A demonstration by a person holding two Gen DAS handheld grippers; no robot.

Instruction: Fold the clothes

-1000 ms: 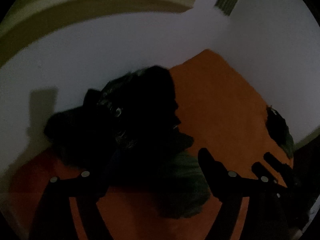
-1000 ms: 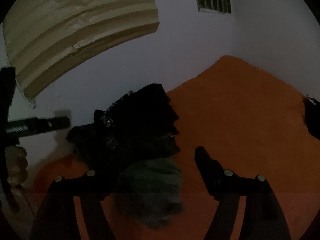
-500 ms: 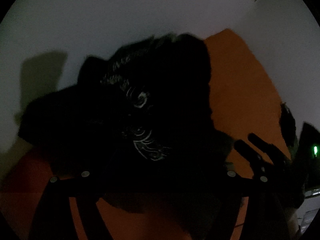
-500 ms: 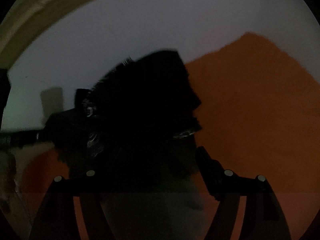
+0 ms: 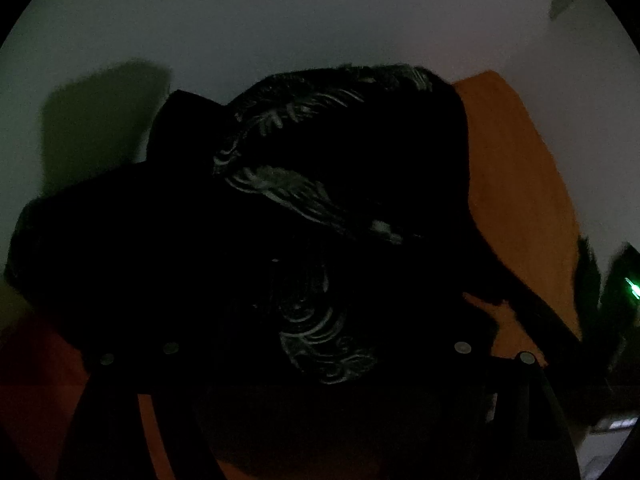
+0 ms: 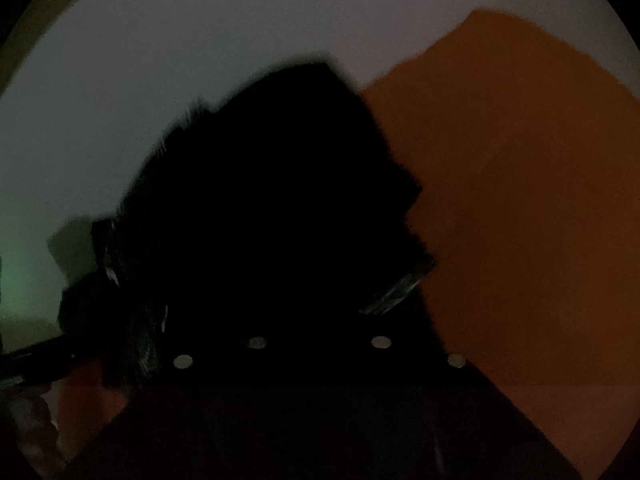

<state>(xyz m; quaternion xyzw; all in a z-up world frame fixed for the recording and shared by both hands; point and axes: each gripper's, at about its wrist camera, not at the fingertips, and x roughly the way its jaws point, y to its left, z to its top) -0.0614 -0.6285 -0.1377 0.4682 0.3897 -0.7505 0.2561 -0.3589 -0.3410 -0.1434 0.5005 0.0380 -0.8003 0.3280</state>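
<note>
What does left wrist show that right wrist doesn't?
Left wrist only: pale swirl print on the black crumpled garment, a small green light at the right edge, and the left gripper with jaws wide apart.

Right wrist only: the right gripper with jaws closing; too dark to tell what is between them.

Both: the same garment on the orange cloth surface, with a pale wall behind.
</note>
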